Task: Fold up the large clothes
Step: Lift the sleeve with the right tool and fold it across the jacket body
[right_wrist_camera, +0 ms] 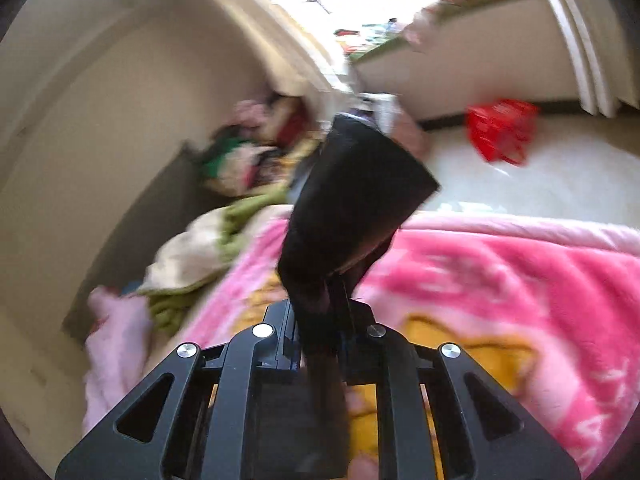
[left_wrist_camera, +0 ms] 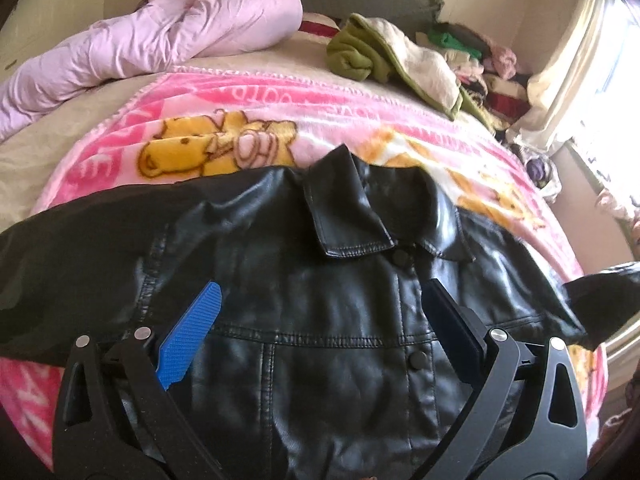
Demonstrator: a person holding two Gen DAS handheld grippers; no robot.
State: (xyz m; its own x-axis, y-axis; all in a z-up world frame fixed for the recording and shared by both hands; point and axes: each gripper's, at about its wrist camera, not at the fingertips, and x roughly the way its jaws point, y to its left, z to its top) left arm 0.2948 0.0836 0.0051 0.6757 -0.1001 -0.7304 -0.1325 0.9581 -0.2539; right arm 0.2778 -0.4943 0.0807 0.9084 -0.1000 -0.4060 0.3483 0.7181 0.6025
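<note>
Jacket (left_wrist_camera: 320, 300) of black leather lies front-up on the pink blanket (left_wrist_camera: 120, 160) covering the bed, the left gripper (left_wrist_camera: 320, 320) hovering over its chest with fingers spread, while the right gripper (right_wrist_camera: 316, 320) has its fingers pinching a sleeve (right_wrist_camera: 360, 192) that hangs above the blanket.

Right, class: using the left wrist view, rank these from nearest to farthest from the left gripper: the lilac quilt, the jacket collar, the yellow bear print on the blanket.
1. Jacket collar, just ahead of the left gripper, centre.
2. Yellow bear print, beyond the collar, ahead and left.
3. Lilac quilt, bunched at the far left of the bed.
</note>
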